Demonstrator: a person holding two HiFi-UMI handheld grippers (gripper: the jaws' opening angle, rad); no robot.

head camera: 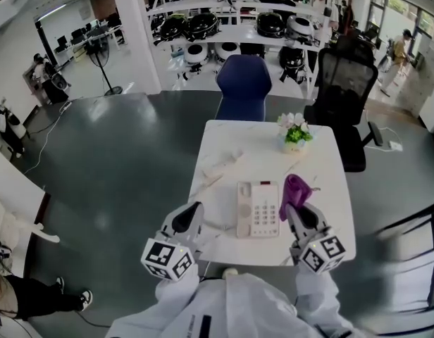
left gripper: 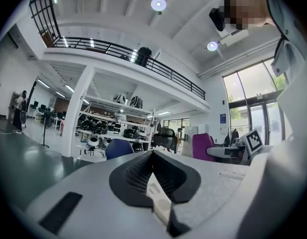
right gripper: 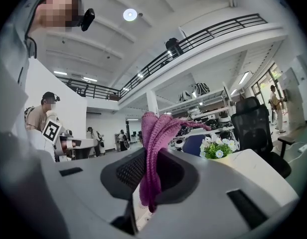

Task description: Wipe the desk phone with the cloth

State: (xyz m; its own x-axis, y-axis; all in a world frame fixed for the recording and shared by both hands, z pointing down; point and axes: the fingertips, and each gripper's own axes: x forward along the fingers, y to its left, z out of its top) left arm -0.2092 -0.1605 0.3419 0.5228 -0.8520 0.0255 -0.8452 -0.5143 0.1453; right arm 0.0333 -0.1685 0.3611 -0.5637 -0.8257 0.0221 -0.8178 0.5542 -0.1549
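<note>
The white desk phone (head camera: 258,210) lies flat on the white table (head camera: 224,143), near its front edge. My right gripper (head camera: 299,210) hovers just right of the phone, shut on a purple knitted cloth (head camera: 294,191). In the right gripper view the cloth (right gripper: 156,133) sticks up out of the closed jaws of the right gripper (right gripper: 152,158) and hangs down between them. My left gripper (head camera: 191,220) is held left of the phone, over the table's front left corner. In its own view the left gripper (left gripper: 153,156) is shut with nothing in it.
A small pot of flowers (head camera: 294,134) stands at the table's far right, also in the right gripper view (right gripper: 216,150). A blue chair (head camera: 244,86) stands behind the table and a black office chair (head camera: 344,83) at the right. A pale cord (head camera: 220,167) lies on the table's left part.
</note>
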